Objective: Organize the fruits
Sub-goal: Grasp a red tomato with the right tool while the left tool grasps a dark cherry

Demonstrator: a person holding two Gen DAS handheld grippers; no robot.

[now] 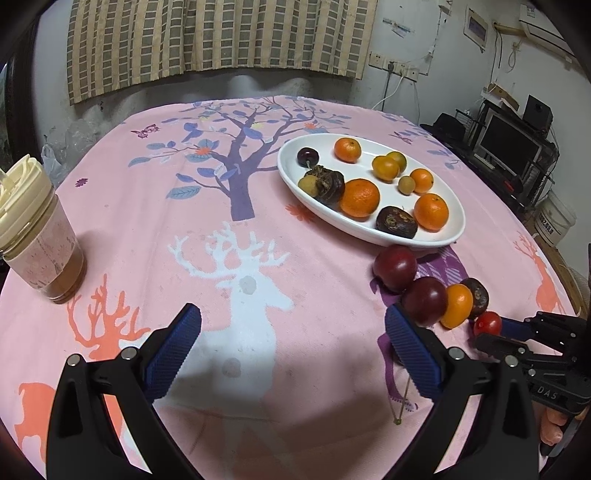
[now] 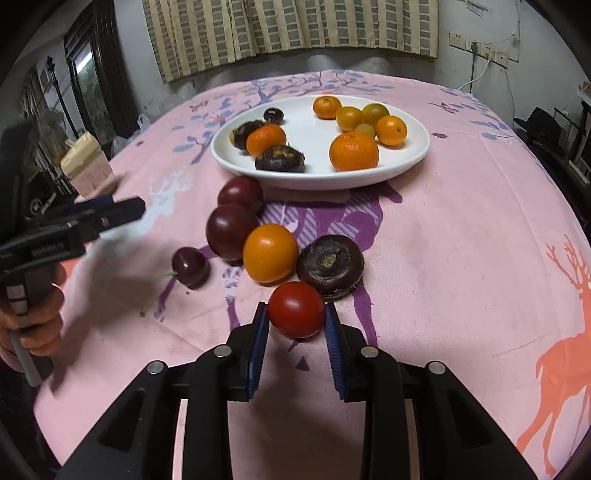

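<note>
A: Right gripper (image 2: 296, 325), bottom centre of the right view: blue pads pressed on both flanks of a red tomato (image 2: 296, 309). Clamped on it, then.

B: Same tomato (image 1: 487, 323) at the right edge of the left view, wedged at the tip of that gripper (image 1: 496, 332). Resting on the cloth or raised off it? Cannot tell.

A: Left gripper (image 1: 291, 347), bottom of the left view: fingers spread wide, only pink cloth (image 1: 314, 424) and a white deer print between them. Gaping, holding nothing. Seen side-on at the left edge of the right view too (image 2: 122, 212), with a hand (image 2: 33, 325) on its grip.

B: Just past the tomato, mid-frame in the right view: a dark chestnut (image 2: 330, 266) to the right, an orange fruit (image 2: 270, 253) touching it on the left.

A: Left of those, a cherry (image 2: 190, 267) with a pale stem, apart from the rest.

B: Further up, two plums, the near plum (image 2: 231, 231) against the orange fruit, the far plum (image 2: 240, 192) just below the plate rim.

A: Upper centre: white oval plate (image 2: 306, 177), with tangerines, smaller yellow-orange fruits, dark chestnuts and one dark cherry inside.

B: Far left in the left view, well apart from the fruit: a jar (image 1: 35, 236) with a cream lid.

A: Beyond the table, top of both views: checked curtain (image 2: 288, 26).
</note>
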